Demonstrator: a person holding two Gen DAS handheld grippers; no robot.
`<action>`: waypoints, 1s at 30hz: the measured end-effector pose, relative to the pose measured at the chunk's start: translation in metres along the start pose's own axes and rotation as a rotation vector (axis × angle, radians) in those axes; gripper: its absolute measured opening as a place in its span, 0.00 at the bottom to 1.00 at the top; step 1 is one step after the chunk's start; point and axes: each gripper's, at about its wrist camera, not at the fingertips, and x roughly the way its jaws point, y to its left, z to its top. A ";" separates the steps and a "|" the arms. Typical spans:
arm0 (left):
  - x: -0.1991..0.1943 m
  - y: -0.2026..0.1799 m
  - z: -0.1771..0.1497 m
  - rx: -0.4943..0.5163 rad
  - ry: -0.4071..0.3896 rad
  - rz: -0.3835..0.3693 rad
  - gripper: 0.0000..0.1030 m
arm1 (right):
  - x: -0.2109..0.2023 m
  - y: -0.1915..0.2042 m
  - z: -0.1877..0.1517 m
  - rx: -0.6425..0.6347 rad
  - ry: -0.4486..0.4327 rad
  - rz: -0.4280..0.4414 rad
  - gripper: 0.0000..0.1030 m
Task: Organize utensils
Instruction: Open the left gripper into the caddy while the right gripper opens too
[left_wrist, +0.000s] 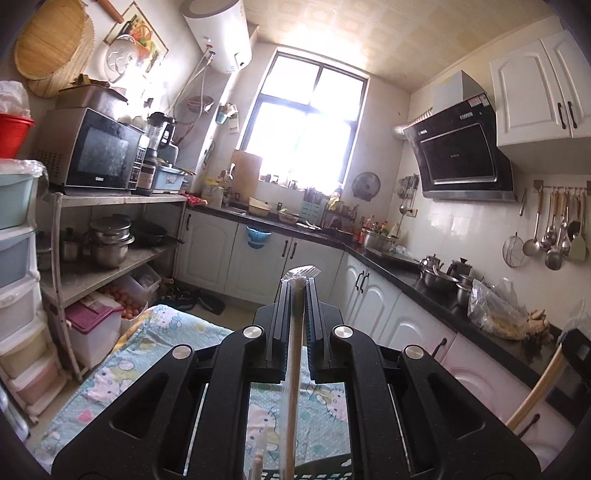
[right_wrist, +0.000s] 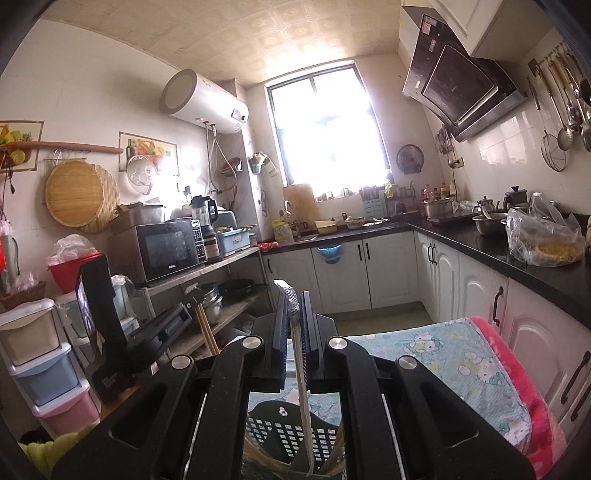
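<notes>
My left gripper (left_wrist: 298, 286) is shut on a wooden pair of chopsticks in a clear wrapper (left_wrist: 293, 369); the wrapper's end pokes out above the fingertips. In the right wrist view the same gripper (right_wrist: 192, 295) shows at the left, with the chopsticks (right_wrist: 207, 334) hanging below it. My right gripper (right_wrist: 294, 295) is shut on a pale wrapped utensil (right_wrist: 303, 398), whose lower end reaches into a black perforated utensil holder (right_wrist: 284, 432) straight below. The left wrist view catches the right gripper (left_wrist: 574, 354) at its right edge, a wooden stick (left_wrist: 535, 391) slanting down from it.
A table under a blue cartoon-cat cloth (right_wrist: 454, 354) lies beneath both grippers, a pink blanket (right_wrist: 532, 387) at its right edge. A metal rack (left_wrist: 110, 201) carrying a microwave and pots stands left. White cabinets under a black countertop (right_wrist: 491, 243) run along the right.
</notes>
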 end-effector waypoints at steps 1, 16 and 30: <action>0.001 0.000 -0.002 0.004 0.004 0.001 0.03 | 0.002 -0.001 -0.001 0.002 0.000 -0.002 0.06; 0.008 0.005 -0.030 0.012 0.099 -0.018 0.11 | 0.023 -0.016 -0.025 0.041 0.034 -0.033 0.07; -0.011 0.015 -0.047 -0.010 0.186 -0.034 0.53 | 0.004 -0.032 -0.052 0.098 0.103 -0.079 0.40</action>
